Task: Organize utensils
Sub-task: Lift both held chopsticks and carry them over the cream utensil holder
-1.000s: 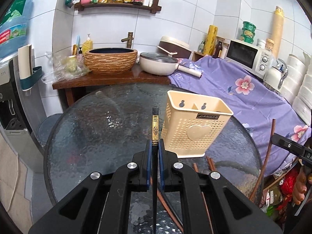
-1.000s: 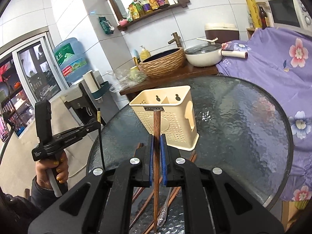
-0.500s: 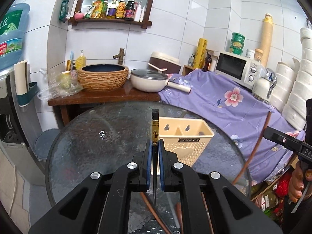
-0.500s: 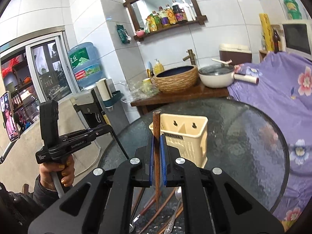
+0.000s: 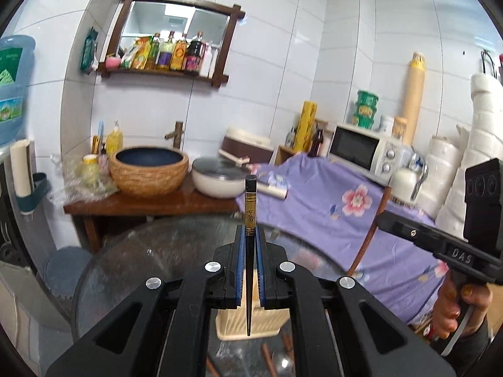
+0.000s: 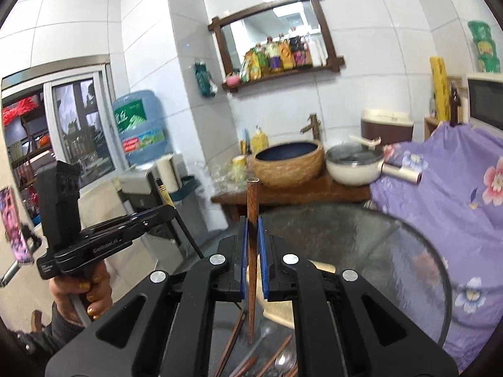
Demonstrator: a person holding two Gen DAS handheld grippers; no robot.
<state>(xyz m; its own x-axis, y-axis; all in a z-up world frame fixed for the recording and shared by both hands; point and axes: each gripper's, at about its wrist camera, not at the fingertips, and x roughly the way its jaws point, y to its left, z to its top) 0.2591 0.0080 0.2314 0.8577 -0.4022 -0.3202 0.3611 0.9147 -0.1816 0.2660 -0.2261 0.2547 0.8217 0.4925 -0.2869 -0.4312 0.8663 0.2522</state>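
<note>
Utensils: loose brown chopsticks point(image 6: 234, 337) and a spoon point(image 6: 284, 358) lie on the glass table point(image 6: 393, 251), bottom centre of the right wrist view; the cream holder point(image 5: 248, 323) stands on the glass, low centre of the left wrist view, mostly hidden behind the jaws
Left gripper point(image 5: 250, 270): jaws clamped fully onto a black chopstick point(image 5: 250, 207) with a gold band, standing upright at frame centre, its thin tip just in front of the holder
Right gripper point(image 6: 252, 270): jaws pinched tight on a brown wooden chopstick point(image 6: 252, 201), upright, its tip over the loose pile
Risk, slip: both sticks are thin and tapered, held at one narrow spot; a jolt could pivot or drop them onto the glass
Risk, miss: each holder sits largely under its gripper, so a tip may catch the rim or go outside
Risk, clash: two grippers heading for one small holder may knock sticks or tip it
Writing, left view: "DAS" on the other gripper's body, right edge
Writing, right view: small white lettering on the other gripper at left, too blurred to read; the water bottle point(image 6: 141, 125) label is unreadable
</note>
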